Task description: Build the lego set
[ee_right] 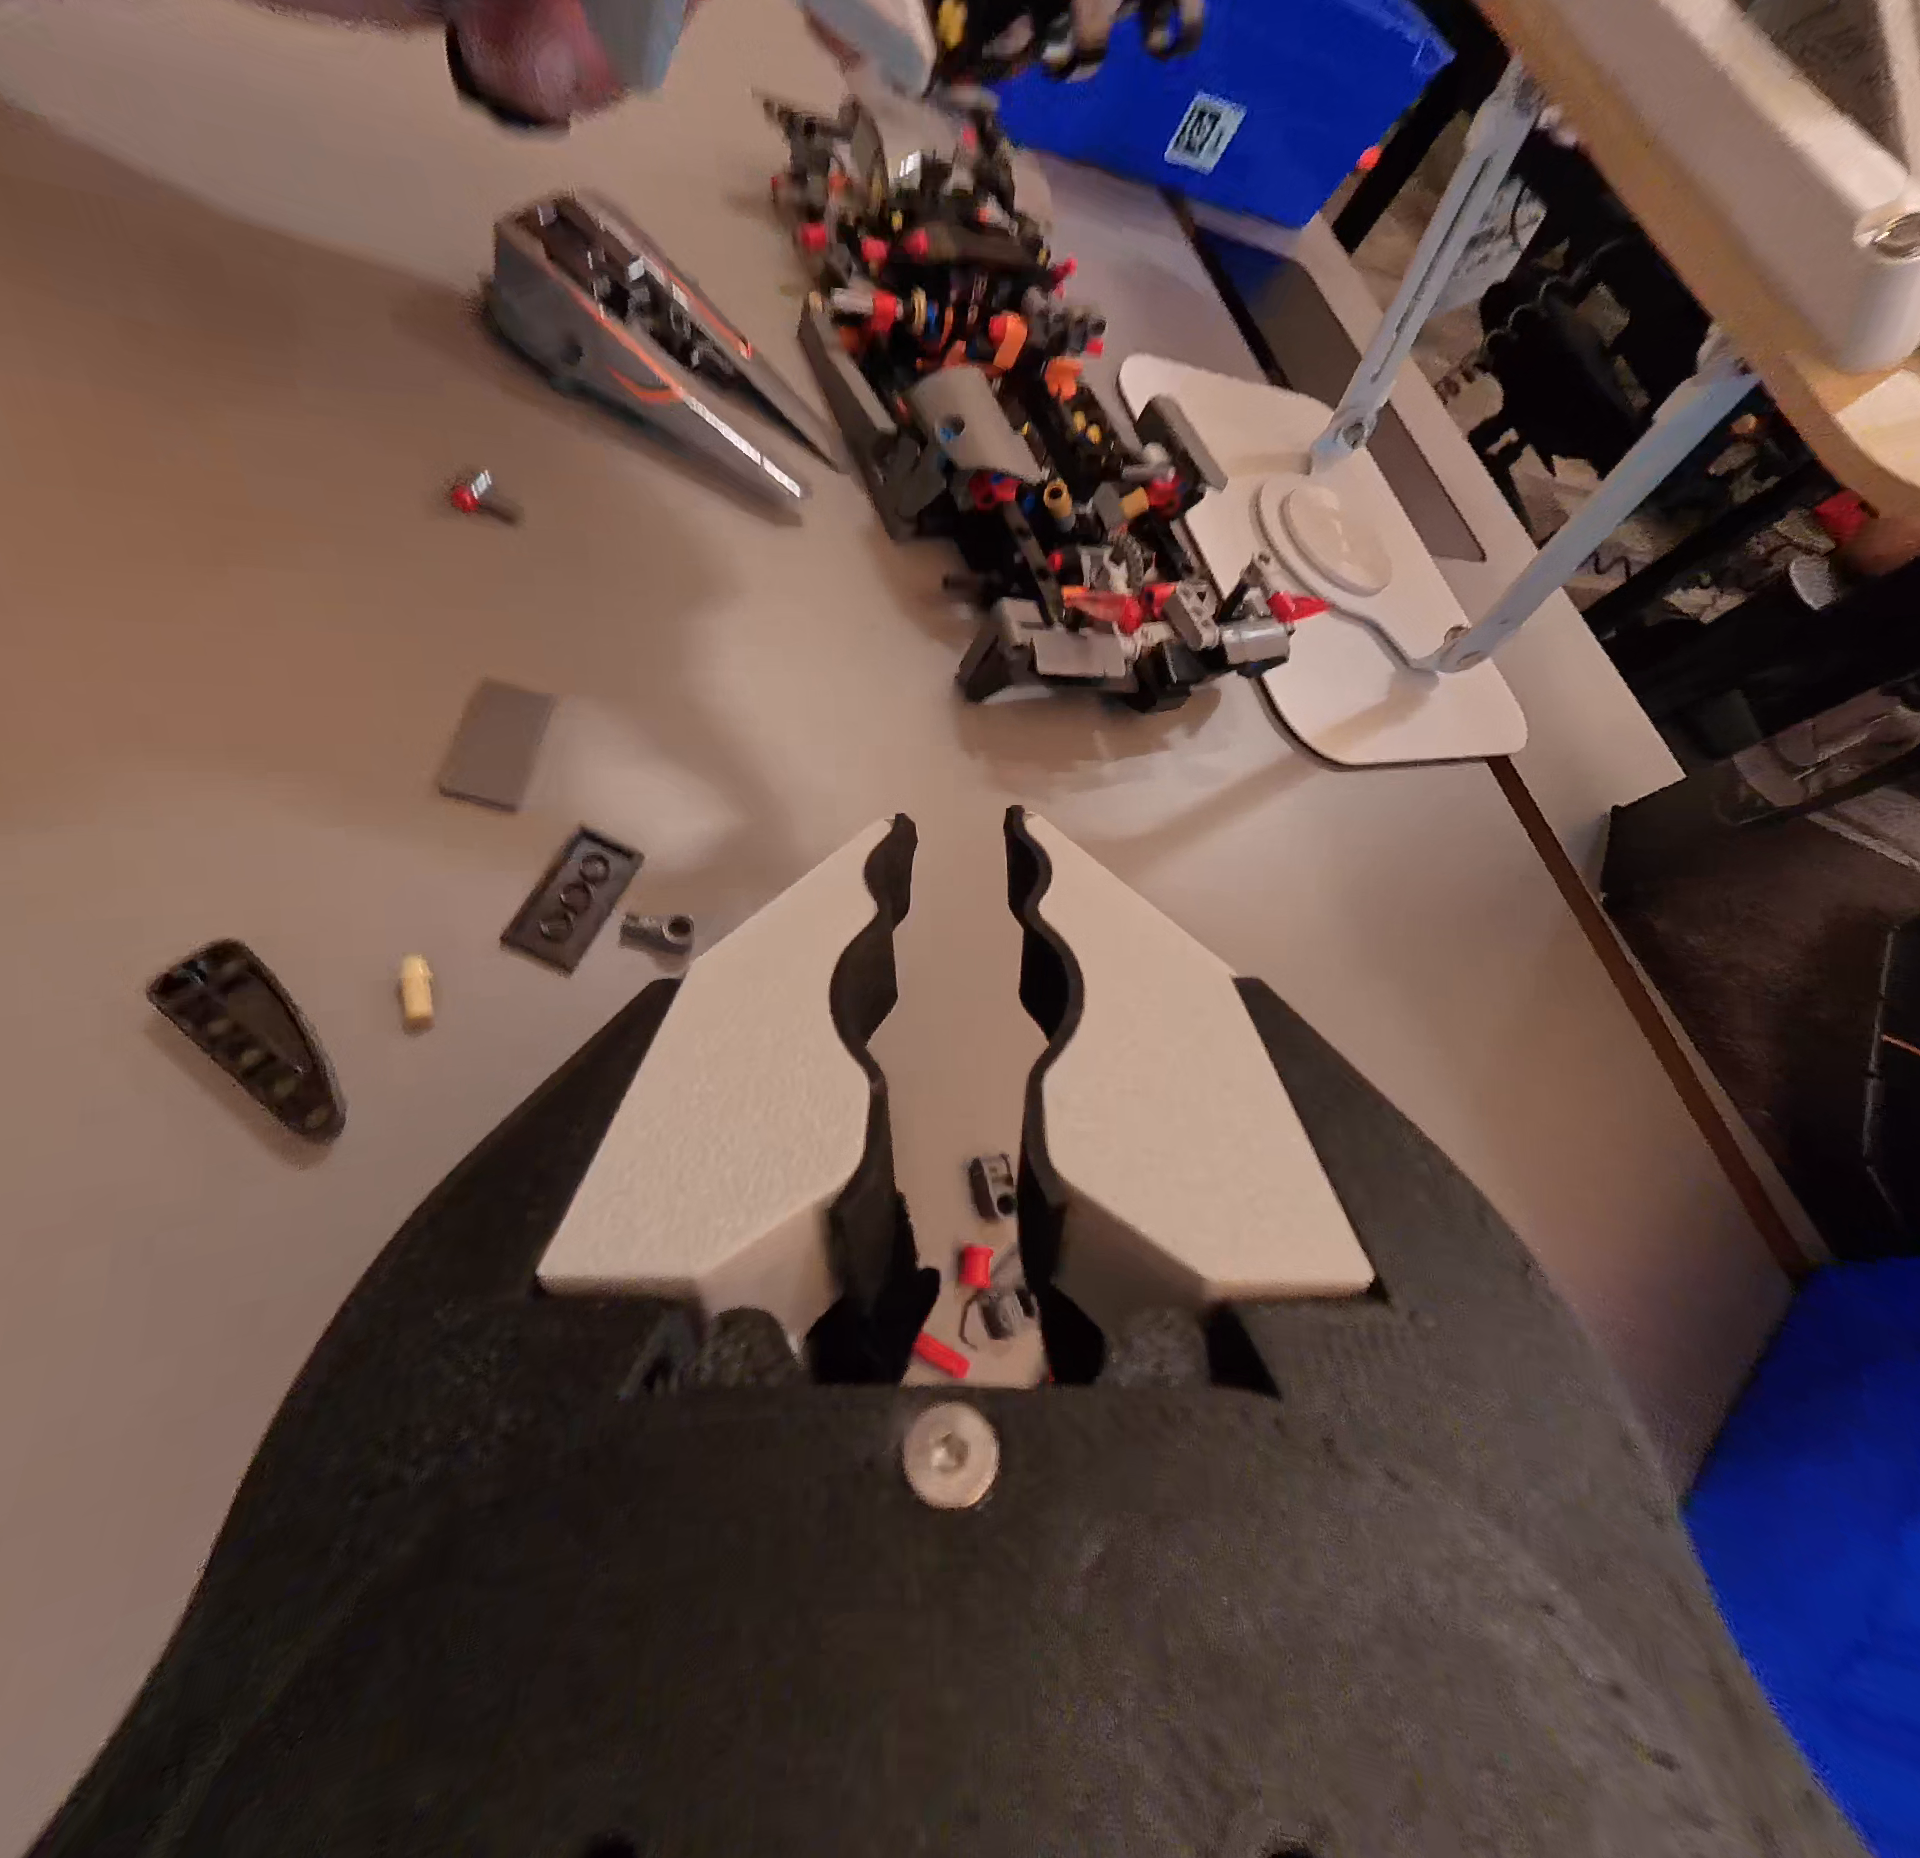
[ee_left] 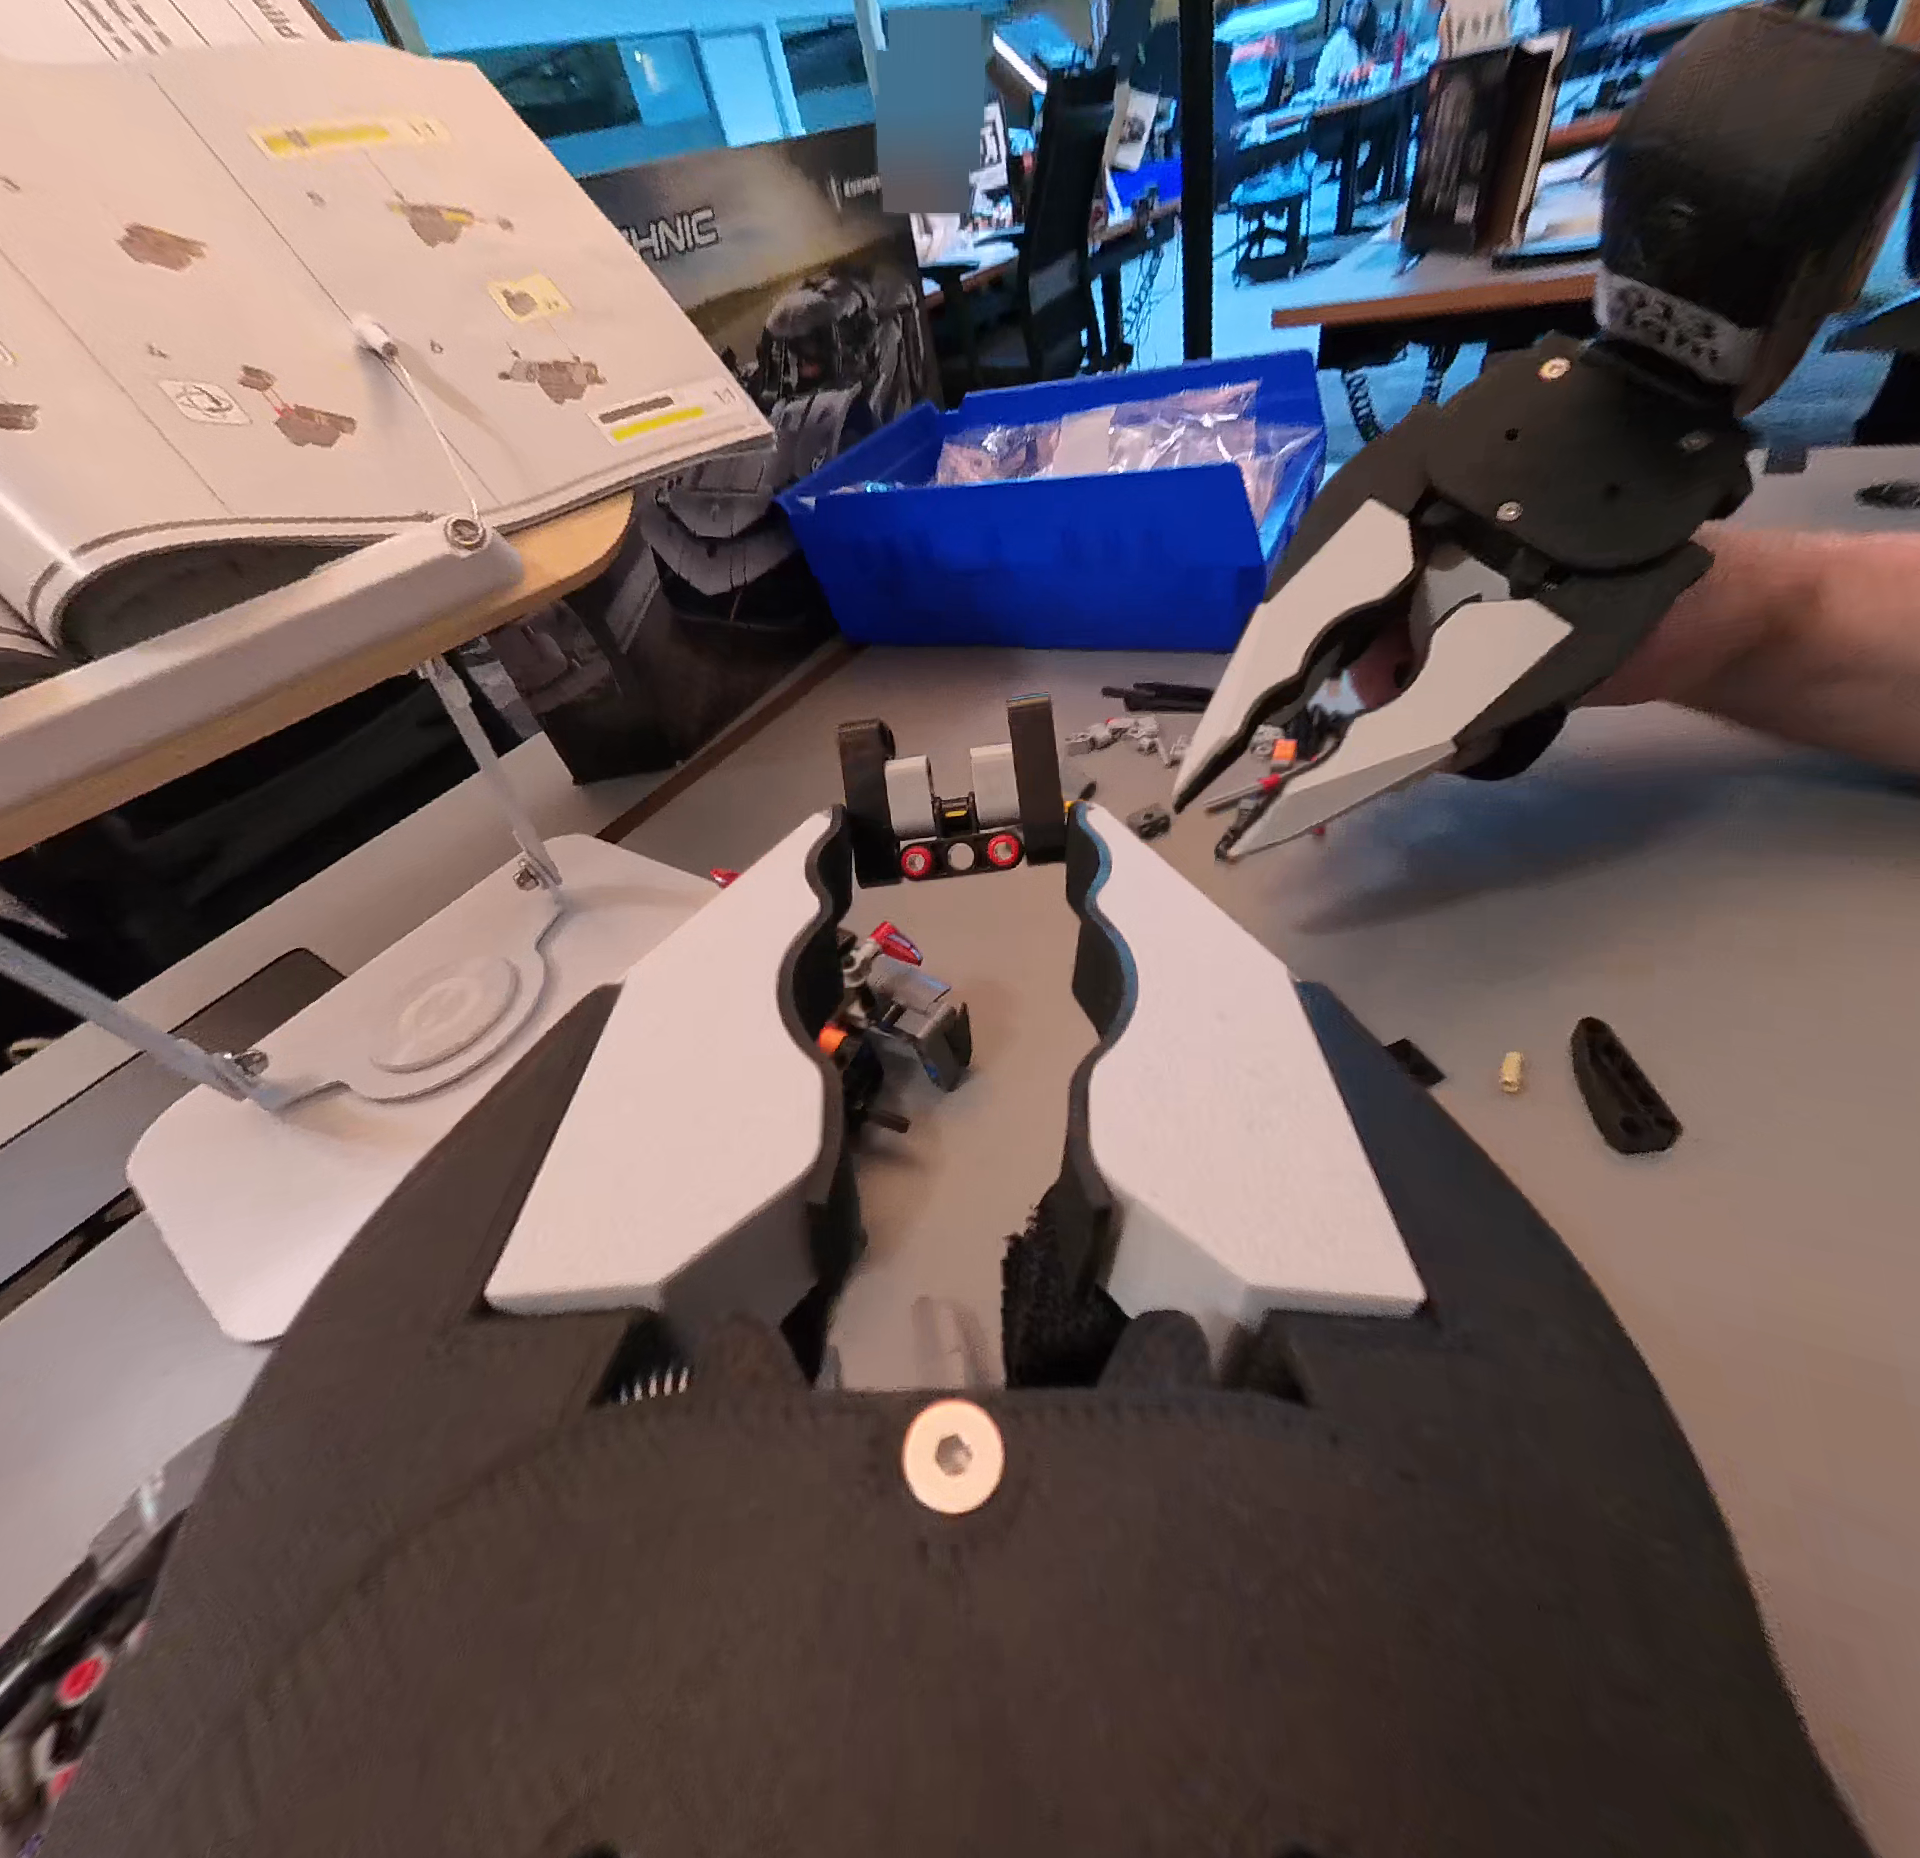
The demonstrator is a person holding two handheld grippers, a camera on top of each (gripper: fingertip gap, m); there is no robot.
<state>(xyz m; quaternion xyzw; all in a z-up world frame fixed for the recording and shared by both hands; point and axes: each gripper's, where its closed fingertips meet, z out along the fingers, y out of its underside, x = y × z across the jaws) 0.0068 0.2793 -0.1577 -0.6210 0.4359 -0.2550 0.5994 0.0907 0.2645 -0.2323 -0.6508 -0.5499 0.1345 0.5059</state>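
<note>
My left gripper (ee_left: 956,834) is shut on a small lego sub-assembly (ee_left: 951,806) with black uprights, grey blocks and red pins, held at the fingertips above the table. Below it lies the end of the big dark lego model (ee_left: 899,1029), which shows whole in the right wrist view (ee_right: 987,406). My right gripper (ee_right: 956,821) stands a narrow gap open with nothing between the fingers. In the left wrist view it (ee_left: 1205,829) hovers right of the sub-assembly, over small loose parts (ee_left: 1132,738).
A grey wedge panel (ee_right: 644,354) lies left of the model. Loose pieces lie on the table: black curved panel (ee_right: 249,1039), tan pin (ee_right: 416,993), black plate (ee_right: 571,899), grey tile (ee_right: 497,743). An instruction booklet (ee_left: 312,302) rests on a white stand (ee_left: 416,1029). A blue bin (ee_left: 1039,561) stands behind. The tips of one gripper are about 12 cm away from the tips of the other.
</note>
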